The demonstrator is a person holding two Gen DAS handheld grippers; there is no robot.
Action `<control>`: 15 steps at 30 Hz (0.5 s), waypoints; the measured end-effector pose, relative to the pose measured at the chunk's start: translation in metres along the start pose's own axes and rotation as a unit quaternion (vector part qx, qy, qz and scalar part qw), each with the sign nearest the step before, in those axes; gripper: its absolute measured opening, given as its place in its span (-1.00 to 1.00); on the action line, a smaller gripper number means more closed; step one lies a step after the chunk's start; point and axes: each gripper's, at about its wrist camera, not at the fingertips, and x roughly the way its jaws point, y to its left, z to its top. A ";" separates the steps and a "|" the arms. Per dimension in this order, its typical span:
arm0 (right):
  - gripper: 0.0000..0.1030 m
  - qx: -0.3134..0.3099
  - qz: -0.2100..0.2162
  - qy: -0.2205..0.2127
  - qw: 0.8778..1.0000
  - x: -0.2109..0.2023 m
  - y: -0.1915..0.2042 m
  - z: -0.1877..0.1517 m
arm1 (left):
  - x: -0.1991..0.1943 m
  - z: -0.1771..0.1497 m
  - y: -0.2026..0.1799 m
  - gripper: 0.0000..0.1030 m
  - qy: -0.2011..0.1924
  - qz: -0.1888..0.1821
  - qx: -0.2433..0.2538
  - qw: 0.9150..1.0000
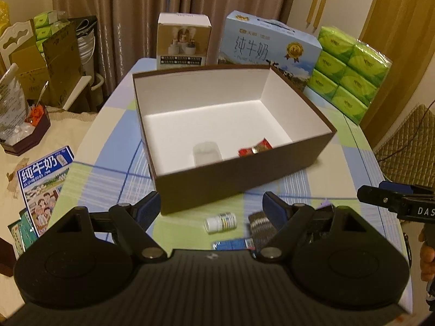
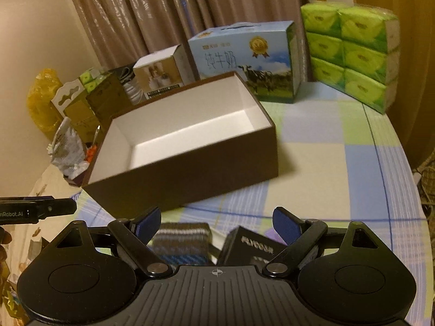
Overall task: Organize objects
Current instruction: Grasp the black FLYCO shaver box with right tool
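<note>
Both wrist views look steeply down, close, sharing the brown box [image 1: 233, 141].

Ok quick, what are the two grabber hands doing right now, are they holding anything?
Left gripper: jaws open, holding nothing.
Right gripper: jaws open, holding nothing.

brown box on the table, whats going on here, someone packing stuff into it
A person holds a two-finger gripper in each hand and is sorting small things into the open brown box. A clear cup and a red packet already lie inside. The left gripper and right gripper are both open and hold nothing. A small white bottle, a striped knit piece and a black box wait on the tablecloth in front.
</note>
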 end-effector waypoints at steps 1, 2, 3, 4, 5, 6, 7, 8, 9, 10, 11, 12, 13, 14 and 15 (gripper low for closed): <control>0.68 0.002 -0.001 0.002 1.000 -0.001 -0.002 -0.003 | 0.000 -0.003 -0.001 0.53 0.003 -0.001 0.000 1.000; 0.68 0.005 -0.003 0.004 1.000 -0.002 -0.003 -0.005 | 0.000 -0.006 -0.001 0.53 0.005 -0.003 0.001 1.000; 0.68 0.008 -0.005 0.007 1.000 -0.003 -0.004 -0.008 | -0.001 -0.009 -0.001 0.53 0.006 -0.004 0.002 1.000; 0.68 0.010 -0.006 0.010 1.000 -0.004 -0.006 -0.011 | -0.001 -0.011 -0.001 0.53 0.008 -0.004 0.001 1.000; 0.68 0.012 -0.007 0.012 1.000 -0.004 -0.008 -0.013 | -0.001 -0.014 -0.001 0.53 0.010 -0.006 0.001 1.000; 0.68 0.015 -0.008 0.015 1.000 -0.005 -0.009 -0.016 | -0.001 -0.016 0.000 0.53 0.012 -0.007 0.000 1.000; 0.68 0.018 -0.009 0.019 1.000 -0.006 -0.011 -0.019 | -0.001 -0.019 0.000 0.53 0.014 -0.007 -0.001 1.000; 0.68 0.020 -0.010 0.022 1.000 -0.006 -0.012 -0.022 | 0.000 -0.022 0.000 0.53 0.016 -0.007 -0.001 1.000; 0.68 0.023 -0.010 0.026 0.999 -0.006 -0.013 -0.025 | 0.000 -0.024 0.001 0.53 0.020 -0.007 -0.001 1.000; 0.68 0.027 -0.010 0.030 0.999 -0.006 -0.014 -0.029 | 0.001 -0.026 0.001 0.53 0.023 -0.008 -0.002 1.000; 0.68 0.030 -0.009 0.034 0.999 -0.005 -0.015 -0.033 | 0.001 -0.028 0.000 0.53 0.026 -0.009 -0.002 1.000; 0.68 0.033 -0.009 0.037 0.999 -0.005 -0.016 -0.036 | 0.002 -0.030 0.000 0.53 0.029 -0.009 -0.002 1.000; 0.68 0.037 -0.009 0.041 0.998 -0.004 -0.017 -0.039 | 0.003 -0.032 -0.001 0.53 0.031 -0.010 -0.002 0.999; 0.68 0.040 -0.007 0.044 0.998 -0.004 -0.017 -0.041 | 0.004 -0.034 -0.001 0.53 0.034 -0.011 -0.001 0.999; 0.68 0.043 -0.005 0.047 0.998 -0.003 -0.017 -0.043 | 0.004 -0.036 -0.002 0.53 0.036 -0.013 -0.001 0.999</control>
